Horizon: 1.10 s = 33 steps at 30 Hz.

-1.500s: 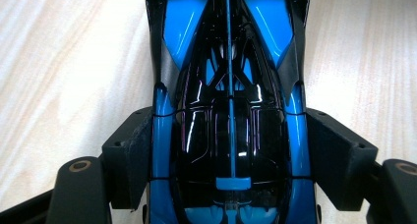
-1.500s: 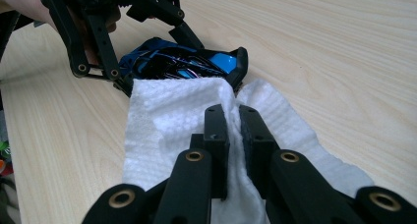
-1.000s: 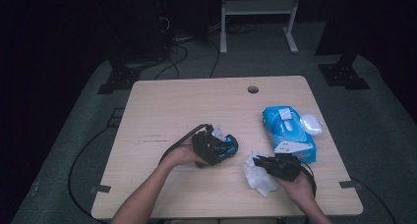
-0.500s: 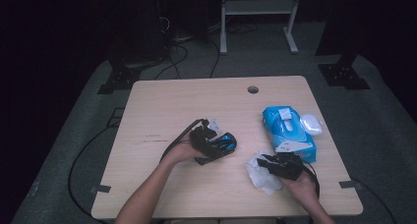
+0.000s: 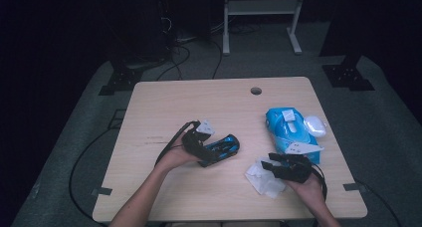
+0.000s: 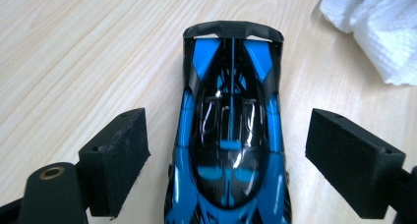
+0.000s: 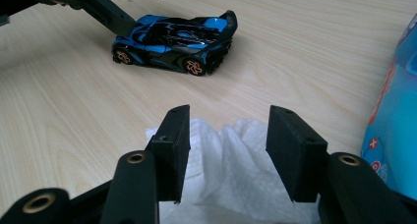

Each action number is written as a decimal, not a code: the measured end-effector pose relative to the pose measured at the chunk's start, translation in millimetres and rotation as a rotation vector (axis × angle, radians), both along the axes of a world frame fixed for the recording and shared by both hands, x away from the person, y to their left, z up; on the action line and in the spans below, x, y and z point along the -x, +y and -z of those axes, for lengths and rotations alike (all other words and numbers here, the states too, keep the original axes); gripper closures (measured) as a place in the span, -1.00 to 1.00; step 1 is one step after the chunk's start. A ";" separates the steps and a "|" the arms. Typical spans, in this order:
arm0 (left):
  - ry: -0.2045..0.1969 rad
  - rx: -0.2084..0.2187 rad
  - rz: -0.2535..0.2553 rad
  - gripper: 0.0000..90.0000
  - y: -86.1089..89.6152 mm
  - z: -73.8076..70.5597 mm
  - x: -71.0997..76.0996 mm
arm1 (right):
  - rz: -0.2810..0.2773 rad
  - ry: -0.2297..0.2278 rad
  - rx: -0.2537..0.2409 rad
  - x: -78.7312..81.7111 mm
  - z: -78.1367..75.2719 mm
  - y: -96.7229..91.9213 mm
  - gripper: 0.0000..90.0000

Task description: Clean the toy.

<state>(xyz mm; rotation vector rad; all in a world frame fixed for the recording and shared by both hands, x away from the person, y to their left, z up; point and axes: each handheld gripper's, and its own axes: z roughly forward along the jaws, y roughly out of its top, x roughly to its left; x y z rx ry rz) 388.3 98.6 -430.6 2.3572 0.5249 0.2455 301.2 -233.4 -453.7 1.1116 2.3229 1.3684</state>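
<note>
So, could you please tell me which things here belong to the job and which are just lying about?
In the job:
- toy car, between the open left gripper jaws
- white wipe, under the right gripper

Lying about:
- blue wipes pack
- small white case

On the surface (image 5: 164,102), a toy car (image 5: 221,148) sits left of centre toward the near edge, between the jaws of the left hand-held gripper (image 5: 219,150), whose pads stand off its sides. To its right and slightly nearer lies a crumpled wipe (image 5: 261,178), with the right hand-held gripper (image 5: 273,163) over its right part, jaws apart. Behind that, near the surface's right edge, lies a wipes pack (image 5: 286,130), with a small case (image 5: 314,126) just beside it on the right.
</note>
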 end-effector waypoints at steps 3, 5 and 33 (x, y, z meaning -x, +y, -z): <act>-0.005 0.014 -0.008 -0.65 7.4 -1.0 4.7 | -0.003 0.001 -0.005 -0.2 0.0 -0.6 0.07; -0.011 0.034 -0.014 -0.65 13.8 -2.2 8.4 | -0.002 0.002 -0.007 0.2 -0.3 -1.4 0.06; 0.006 0.123 -0.102 -0.68 68.4 19.5 47.2 | -0.008 -0.010 -0.026 2.4 -2.2 -7.2 -0.01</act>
